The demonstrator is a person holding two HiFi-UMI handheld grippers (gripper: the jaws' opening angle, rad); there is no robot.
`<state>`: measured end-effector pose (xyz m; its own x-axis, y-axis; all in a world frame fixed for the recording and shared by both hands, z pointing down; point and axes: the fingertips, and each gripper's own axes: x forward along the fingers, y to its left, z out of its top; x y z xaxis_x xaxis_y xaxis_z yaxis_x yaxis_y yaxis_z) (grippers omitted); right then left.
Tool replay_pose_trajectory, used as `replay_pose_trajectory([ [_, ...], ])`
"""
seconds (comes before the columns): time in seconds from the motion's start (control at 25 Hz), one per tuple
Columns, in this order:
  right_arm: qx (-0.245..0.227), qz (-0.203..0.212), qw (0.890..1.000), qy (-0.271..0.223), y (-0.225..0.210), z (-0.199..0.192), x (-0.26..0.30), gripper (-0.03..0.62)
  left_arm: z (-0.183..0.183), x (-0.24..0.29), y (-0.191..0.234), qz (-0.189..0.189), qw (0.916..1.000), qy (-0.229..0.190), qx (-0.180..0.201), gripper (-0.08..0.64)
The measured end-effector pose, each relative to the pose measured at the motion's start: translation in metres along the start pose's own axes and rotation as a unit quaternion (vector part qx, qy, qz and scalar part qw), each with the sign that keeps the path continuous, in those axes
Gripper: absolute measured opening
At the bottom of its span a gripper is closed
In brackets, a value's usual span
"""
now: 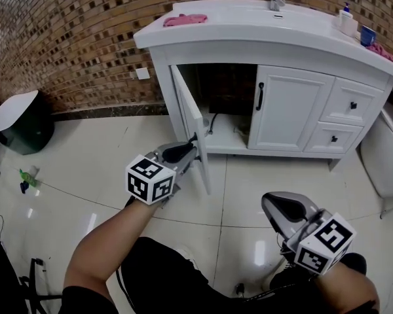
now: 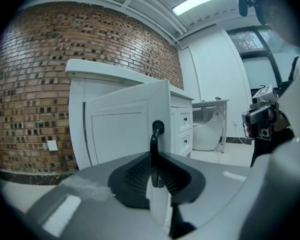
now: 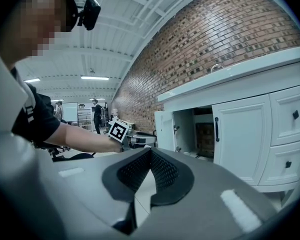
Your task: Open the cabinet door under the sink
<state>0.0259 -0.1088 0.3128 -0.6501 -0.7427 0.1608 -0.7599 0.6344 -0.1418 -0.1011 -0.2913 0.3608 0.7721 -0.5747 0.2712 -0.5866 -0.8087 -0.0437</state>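
Observation:
The white left cabinet door (image 1: 193, 126) under the sink stands swung out toward me, and the dark cabinet inside (image 1: 226, 90) shows behind it. My left gripper (image 1: 187, 150) is at the door's free edge. In the left gripper view the black door handle (image 2: 154, 144) runs upright between the pads, with my left gripper (image 2: 157, 176) shut on it in front of the door face (image 2: 120, 129). My right gripper (image 1: 285, 208) hangs low at the right, away from the cabinet. In the right gripper view my right gripper (image 3: 150, 154) has its tips together and holds nothing.
The right door (image 1: 291, 110) with its black handle (image 1: 259, 95) is closed, with two drawers (image 1: 350, 103) beside it. On the sink top (image 1: 249, 25) lie a pink cloth (image 1: 185, 19) and small items. A dark bin (image 1: 19, 120) stands left, a toilet (image 1: 386, 156) right.

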Motion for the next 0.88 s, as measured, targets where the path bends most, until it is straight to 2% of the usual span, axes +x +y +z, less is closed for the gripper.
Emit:
replay_pose_trajectory([
  [0.36,-0.013,0.011,1.000,0.005,0.014,0.001,0.013,0.008,-0.010,-0.038,0.028,0.025,0.9997,0.000,-0.001,0.031],
  [0.88,-0.036,0.021,0.999,0.009,0.031,-0.003,0.015,0.008,-0.026,-0.091,0.093,0.119,0.9925,-0.014,-0.024,0.017],
])
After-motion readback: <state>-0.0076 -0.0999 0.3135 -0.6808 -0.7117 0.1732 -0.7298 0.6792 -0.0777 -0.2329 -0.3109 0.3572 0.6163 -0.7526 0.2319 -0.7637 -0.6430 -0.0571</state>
